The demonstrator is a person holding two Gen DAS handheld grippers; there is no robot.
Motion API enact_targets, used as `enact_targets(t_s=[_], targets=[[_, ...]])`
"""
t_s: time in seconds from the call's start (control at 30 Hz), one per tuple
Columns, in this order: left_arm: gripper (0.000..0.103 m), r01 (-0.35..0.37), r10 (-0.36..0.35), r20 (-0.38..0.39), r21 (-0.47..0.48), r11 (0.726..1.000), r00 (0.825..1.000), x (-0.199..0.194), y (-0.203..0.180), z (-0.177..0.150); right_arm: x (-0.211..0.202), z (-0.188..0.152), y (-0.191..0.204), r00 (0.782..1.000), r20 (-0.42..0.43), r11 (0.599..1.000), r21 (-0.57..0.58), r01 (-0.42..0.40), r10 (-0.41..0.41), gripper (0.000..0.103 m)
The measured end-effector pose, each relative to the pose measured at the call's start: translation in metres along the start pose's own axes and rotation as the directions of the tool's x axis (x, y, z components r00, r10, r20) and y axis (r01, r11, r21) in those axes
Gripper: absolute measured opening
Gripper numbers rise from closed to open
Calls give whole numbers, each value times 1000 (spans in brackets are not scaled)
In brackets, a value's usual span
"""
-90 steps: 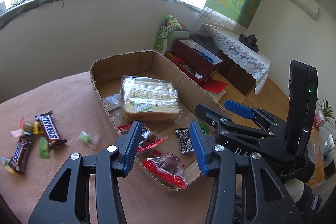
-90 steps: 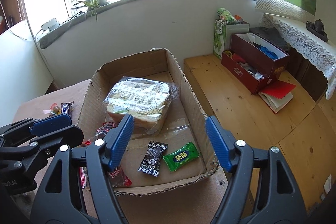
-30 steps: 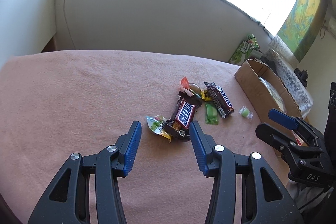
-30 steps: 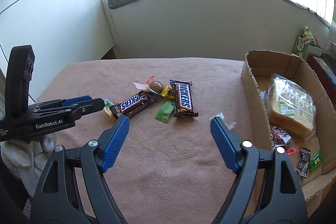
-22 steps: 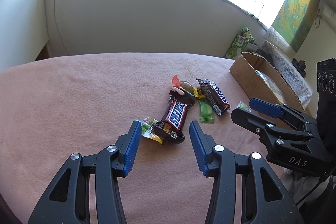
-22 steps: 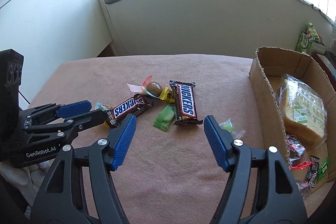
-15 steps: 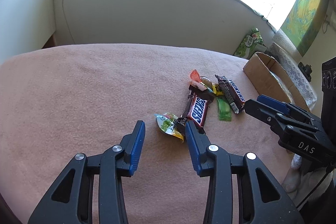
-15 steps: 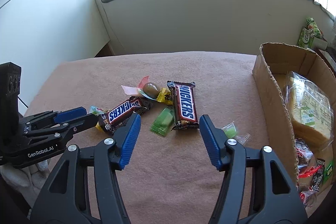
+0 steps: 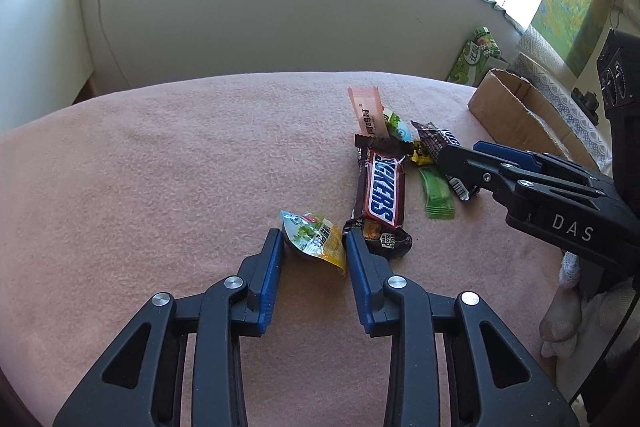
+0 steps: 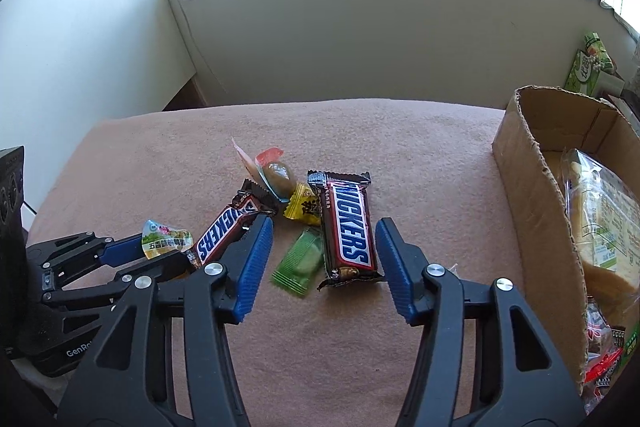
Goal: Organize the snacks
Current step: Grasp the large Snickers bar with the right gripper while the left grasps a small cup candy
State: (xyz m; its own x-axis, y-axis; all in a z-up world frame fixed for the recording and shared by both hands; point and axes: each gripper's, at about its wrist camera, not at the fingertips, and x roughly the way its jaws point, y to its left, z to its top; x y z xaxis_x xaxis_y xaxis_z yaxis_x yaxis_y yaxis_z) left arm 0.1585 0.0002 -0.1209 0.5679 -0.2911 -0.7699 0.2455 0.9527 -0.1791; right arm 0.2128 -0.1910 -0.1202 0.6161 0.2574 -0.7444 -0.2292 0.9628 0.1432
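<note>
Pink fleece cloth (image 9: pixel 160 167) carries the loose snacks. Left gripper (image 9: pixel 314 247) is closing around a small green-and-yellow sachet (image 9: pixel 314 237); pad contact appears made, though unclear. Right gripper (image 10: pixel 324 241) is closing astride a brown Snickers bar (image 10: pixel 348 227) and flat green sachet (image 10: pixel 300 263), pads apart from both. Cardboard box (image 10: pixel 532 195) stands far right.

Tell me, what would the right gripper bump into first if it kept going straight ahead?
Probably the brown Snickers bar lying between the closing right gripper jaws, beside a flat green candy wrapper on the pink blanket. Depth is hard to judge.
</note>
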Motion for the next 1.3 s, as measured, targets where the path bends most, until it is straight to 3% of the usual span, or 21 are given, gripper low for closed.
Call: enact_targets(t_s=[0.23, 0.37, 0.43, 1.03, 1.3], targets=[[29, 0, 0, 6, -1, 1000, 1000, 0, 0, -1, 18, 3, -6, 1000, -31, 1000, 28, 3, -3, 55], [27, -3, 3, 10, -1, 1000, 1000, 0, -1, 0, 28, 5, -11, 998, -61, 999, 46, -4, 7, 34], [27, 0, 0, 13, -6, 1000, 1000, 0, -1, 0, 28, 5, -12, 998, -60, 999, 52, -6, 9, 30], [25, 1, 2, 61, -52, 999, 998, -25, 7, -5, -9, -8, -15, 999, 1, 998, 46, -37, 37, 30], [25, 2, 6, 68, -125, 992, 998, -35, 23, -15, -24, -18, -8, 999, 5, 999, 24, -36, 36, 30]])
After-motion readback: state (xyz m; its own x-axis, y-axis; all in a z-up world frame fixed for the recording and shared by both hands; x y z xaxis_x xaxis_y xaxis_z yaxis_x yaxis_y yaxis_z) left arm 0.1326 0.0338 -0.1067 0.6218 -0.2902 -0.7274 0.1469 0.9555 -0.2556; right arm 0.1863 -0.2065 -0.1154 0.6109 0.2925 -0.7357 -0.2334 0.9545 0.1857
